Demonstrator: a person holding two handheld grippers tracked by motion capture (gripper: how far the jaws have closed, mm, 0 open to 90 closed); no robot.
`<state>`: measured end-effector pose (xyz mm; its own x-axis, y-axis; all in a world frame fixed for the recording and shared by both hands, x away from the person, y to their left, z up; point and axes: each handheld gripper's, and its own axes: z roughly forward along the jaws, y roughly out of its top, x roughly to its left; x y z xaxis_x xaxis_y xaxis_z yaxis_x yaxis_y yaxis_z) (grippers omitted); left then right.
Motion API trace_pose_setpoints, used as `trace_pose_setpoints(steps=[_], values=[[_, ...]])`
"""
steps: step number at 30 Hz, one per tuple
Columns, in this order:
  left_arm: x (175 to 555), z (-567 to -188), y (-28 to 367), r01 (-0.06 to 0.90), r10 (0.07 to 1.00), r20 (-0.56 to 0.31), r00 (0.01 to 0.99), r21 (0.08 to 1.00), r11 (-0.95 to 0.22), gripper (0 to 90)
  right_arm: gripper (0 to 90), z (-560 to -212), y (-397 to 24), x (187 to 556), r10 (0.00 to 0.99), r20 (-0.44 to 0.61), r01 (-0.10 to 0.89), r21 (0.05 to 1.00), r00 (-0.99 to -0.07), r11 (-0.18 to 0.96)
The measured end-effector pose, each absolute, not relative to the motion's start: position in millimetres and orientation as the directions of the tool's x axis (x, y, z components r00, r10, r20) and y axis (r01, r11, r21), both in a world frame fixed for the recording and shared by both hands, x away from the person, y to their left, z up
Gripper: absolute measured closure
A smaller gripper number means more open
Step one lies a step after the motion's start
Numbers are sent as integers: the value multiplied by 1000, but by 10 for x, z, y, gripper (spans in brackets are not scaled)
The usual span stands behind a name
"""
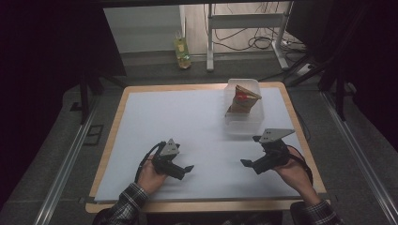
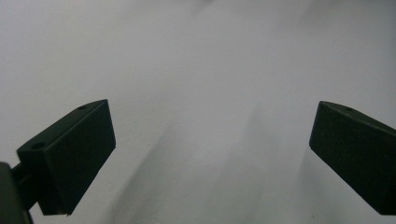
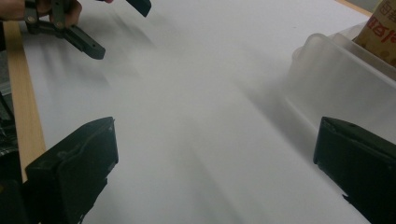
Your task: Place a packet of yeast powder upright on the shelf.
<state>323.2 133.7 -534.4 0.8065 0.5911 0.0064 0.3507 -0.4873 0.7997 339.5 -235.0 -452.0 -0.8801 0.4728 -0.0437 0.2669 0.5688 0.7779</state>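
A clear plastic tub (image 1: pixel 244 123) stands at the back right of the white sheet, with a brown paper packet (image 1: pixel 244 98) bearing a red mark upright inside it. My left gripper (image 1: pixel 180 164) rests low over the sheet at front left, pointing right. In the left gripper view its jaws (image 2: pixel 210 123) stand wide open over bare white sheet. My right gripper (image 1: pixel 251 151) is held at front right, just in front of the tub, pointing left. Seen in its own view, it (image 3: pixel 215 135) is open and empty, with the tub (image 3: pixel 336 79) and packet (image 3: pixel 383 28) to its right.
The white sheet (image 1: pixel 187 122) covers most of a wooden table (image 1: pixel 110 140). The left gripper (image 3: pixel 70 28) and hand appear at the top left of the right gripper view. Beyond the table are a metal desk frame (image 1: pixel 244 28), floor cables and a yellow-green bottle (image 1: pixel 182 51).
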Motion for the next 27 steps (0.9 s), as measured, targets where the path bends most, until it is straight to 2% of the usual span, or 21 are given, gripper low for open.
trace_pose_setpoints(steps=[27], values=[[3225,-5341,1330,351,580,-9,815,803,-481,3,0,-4820,-2306,3337,482,-64,277,750,-874,601]])
